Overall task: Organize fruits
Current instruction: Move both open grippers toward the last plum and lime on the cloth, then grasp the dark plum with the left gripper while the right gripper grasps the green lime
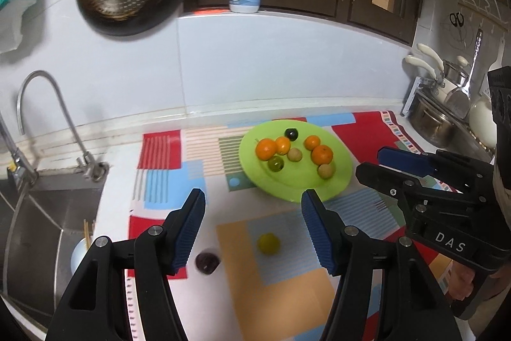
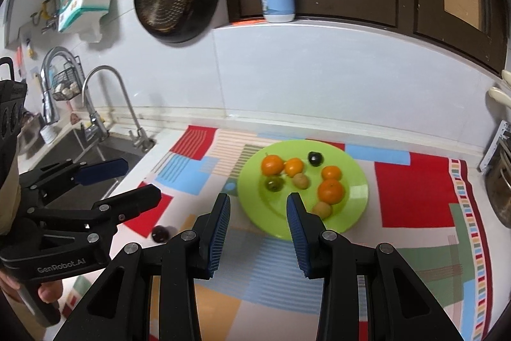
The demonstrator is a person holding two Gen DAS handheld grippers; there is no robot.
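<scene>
Two claws are hovering open and empty over the patterned mat [image 1: 281,277]: we are holding the left claw [image 1: 254,227] above a yellow-green fruit [image 1: 269,243] and a dark plum [image 1: 207,261], both lying on the mat well short of the green plate [image 1: 341,178]. Our right claw [image 2: 258,230] is pointing at the plate's near rim. On the plate, four oranges [image 1: 266,149], two tan fruits [image 1: 326,171], a green one [image 1: 275,163] and a dark one [image 1: 291,134] are sitting together.

Black-framed tools [image 1: 252,203] [image 2: 257,213] with ribbed blue pads, silver screws, white "DAS" and "GenRobot.AI" lettering
</scene>
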